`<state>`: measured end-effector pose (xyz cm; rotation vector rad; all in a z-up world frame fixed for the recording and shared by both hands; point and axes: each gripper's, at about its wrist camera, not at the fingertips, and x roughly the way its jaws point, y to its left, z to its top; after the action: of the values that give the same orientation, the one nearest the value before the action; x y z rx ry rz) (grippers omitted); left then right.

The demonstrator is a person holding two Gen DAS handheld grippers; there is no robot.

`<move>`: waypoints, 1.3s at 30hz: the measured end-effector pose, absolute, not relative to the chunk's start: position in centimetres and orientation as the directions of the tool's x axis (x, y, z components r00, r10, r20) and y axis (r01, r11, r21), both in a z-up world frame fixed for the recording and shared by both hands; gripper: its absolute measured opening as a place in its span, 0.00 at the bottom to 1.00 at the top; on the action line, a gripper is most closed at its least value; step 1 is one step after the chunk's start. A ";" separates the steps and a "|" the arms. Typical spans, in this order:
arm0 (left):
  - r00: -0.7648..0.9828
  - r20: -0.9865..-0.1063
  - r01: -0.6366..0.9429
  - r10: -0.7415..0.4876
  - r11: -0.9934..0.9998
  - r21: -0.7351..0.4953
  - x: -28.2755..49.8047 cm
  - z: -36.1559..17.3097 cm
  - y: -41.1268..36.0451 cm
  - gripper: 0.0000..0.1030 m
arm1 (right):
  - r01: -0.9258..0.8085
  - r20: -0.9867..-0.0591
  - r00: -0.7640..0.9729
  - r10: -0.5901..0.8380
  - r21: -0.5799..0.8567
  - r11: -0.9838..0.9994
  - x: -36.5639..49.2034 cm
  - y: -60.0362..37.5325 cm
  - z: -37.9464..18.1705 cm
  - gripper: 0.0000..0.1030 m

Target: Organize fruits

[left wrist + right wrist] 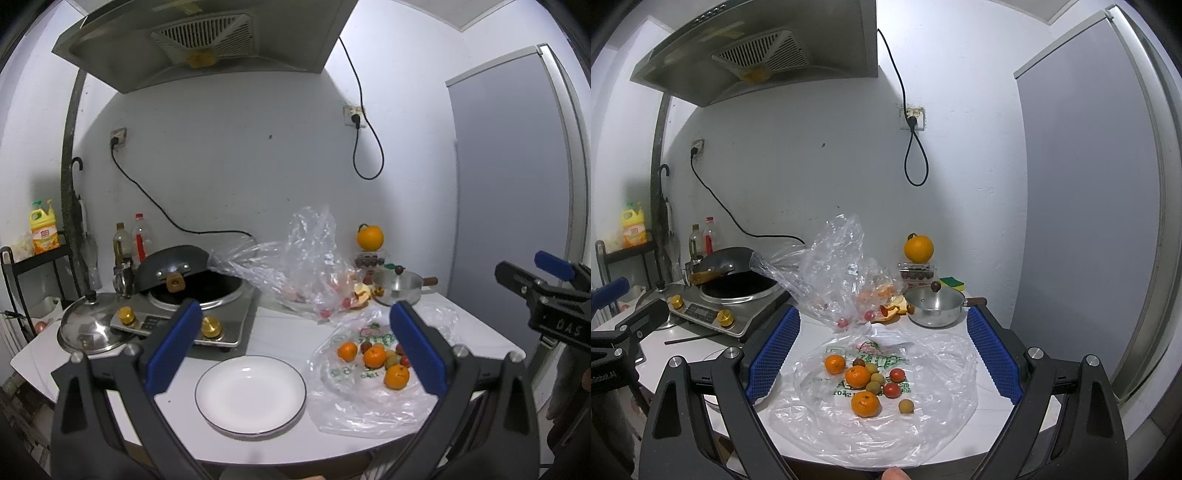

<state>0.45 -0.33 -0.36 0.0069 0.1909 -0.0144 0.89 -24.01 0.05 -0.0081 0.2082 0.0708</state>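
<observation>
Both grippers hover over the counter, nothing picked yet.

I've got the left gripper [295, 343] and right gripper [882, 354] both spread wide, empty. Fruits sit loose on the flat plastic bag [923, 435], e.g. a tangerine [865, 403], right of the empty plate [251, 393]. Risk: small round ones, prob. longans, roll off if the pads snag the film.

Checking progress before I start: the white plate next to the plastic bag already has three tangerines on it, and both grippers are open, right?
Not quite. The white plate is bare; the three tangerines lie on the flattened plastic bag beside it, among small red and brown fruits. The left wrist view shows the bare plate. The left gripper and right gripper are indeed both open.
</observation>
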 end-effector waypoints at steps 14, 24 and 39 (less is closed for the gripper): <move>0.981 -0.191 0.015 -0.014 1.000 0.004 0.5 -0.3 -0.5 0.99 | -0.074 -0.208 0.976 0.071 -0.005 0.997 1.1 -23.9 -0.1 0.91; 0.981 -0.192 0.018 -0.018 1.000 0.000 0.4 -0.3 -0.5 0.99 | -0.075 -0.205 0.976 0.072 -0.008 0.997 1.0 -23.7 -0.2 0.91; 0.981 -0.196 0.013 -0.015 1.000 -0.010 0.4 -0.4 -0.3 0.99 | -0.083 -0.214 0.974 0.077 -0.017 0.996 1.1 -23.4 -0.5 0.91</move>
<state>0.35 -0.25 -0.41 -0.0086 0.1973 -0.0138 1.15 -23.44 -0.47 -0.0254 0.2153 0.0808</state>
